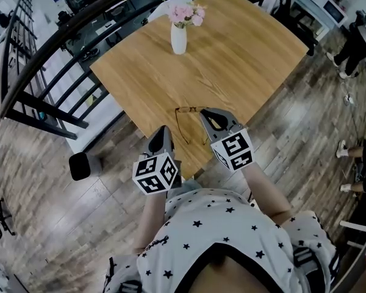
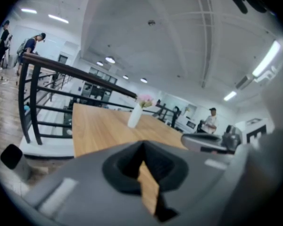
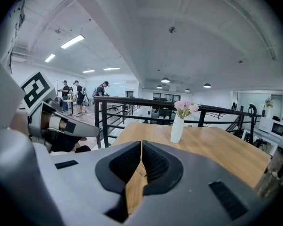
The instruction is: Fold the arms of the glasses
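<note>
My left tongs (image 1: 164,129) are clenched and empty. My right tongs (image 1: 205,113) are clenched too, tip just beside the glasses (image 1: 189,109), which lie arms-out near the table (image 1: 244,60) edge.

Glasses (image 1: 189,109): thin wire only, one end covered by the right tongs (image 1: 205,112) — arm position too fine to read. Worktop (image 1: 244,60): near corner hidden beneath both tongs. Left tongs (image 2: 142,147): blurred in the left gripper view.

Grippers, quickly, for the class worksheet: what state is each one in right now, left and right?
Left gripper: closed, holding nothing.
Right gripper: closed, holding nothing.
</note>
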Motion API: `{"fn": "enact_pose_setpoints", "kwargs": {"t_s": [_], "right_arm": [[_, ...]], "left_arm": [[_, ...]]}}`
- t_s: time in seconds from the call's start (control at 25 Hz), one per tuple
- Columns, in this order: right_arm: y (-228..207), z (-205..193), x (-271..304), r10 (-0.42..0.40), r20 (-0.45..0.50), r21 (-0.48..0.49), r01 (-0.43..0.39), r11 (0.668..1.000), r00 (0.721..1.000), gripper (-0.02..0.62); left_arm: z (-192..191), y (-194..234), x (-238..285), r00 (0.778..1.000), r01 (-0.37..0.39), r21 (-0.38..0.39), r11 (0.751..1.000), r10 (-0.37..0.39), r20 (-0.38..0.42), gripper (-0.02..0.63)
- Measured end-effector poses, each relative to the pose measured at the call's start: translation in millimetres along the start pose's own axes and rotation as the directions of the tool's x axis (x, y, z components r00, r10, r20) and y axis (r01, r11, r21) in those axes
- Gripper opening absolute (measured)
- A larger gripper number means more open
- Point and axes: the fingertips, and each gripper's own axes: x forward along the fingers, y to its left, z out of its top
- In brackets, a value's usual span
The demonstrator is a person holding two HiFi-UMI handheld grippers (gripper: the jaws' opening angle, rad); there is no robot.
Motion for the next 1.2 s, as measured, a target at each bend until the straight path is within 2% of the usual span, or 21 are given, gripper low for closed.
{"fn": "enact_pose_setpoints", "kwargs": {"t_s": [0.4,0.6,0.8,1.04,1.08,1.16,1.2], "right_arm": [[-13.6,-42.0,50.9,0.033,-0.147,-0.082,-0.046,0.996,0.989,0.020],[-9.2,-67.9,74.8,0.081,-0.259,-0.114,-0.114,0.987,0.962,0.020],[-11.4,-93.8,94.4,0.113,-0.407,-0.192,-0.205,0.960,0.906,0.021],[-8.3,-119.7,111.9,0.166,-0.543,-0.250,-0.347,0.904,0.823,0.025],[-7.2,-123.5,114.1,0.172,-0.564,-0.258,-0.370,0.893,0.807,0.032],[-5.6,-131.5,118.3,0.174,-0.606,-0.279,-0.413,0.867,0.776,0.095],[-5.3,-134.9,120.5,0.171,-0.622,-0.292,-0.430,0.854,0.764,0.095]], "left_arm": [[-7.9,18.8,23.8,0.998,0.038,-0.016,0.999,-0.038,-0.057,0.006],[-13.8,28.6,33.2,0.993,0.061,-0.018,0.998,-0.062,-0.101,0.006],[-18.8,39.0,42.0,0.988,0.071,-0.027,0.997,-0.074,-0.137,0.006],[-24.1,50.6,49.6,0.982,0.079,-0.046,0.996,-0.086,-0.169,0.006],[-24.4,51.9,50.7,0.981,0.082,-0.048,0.995,-0.089,-0.172,0.006],[-25.6,54.8,53.2,0.980,0.087,-0.055,0.995,-0.095,-0.176,0.008],[-26.6,56.4,54.3,0.979,0.087,-0.060,0.994,-0.097,-0.178,0.006]]}}
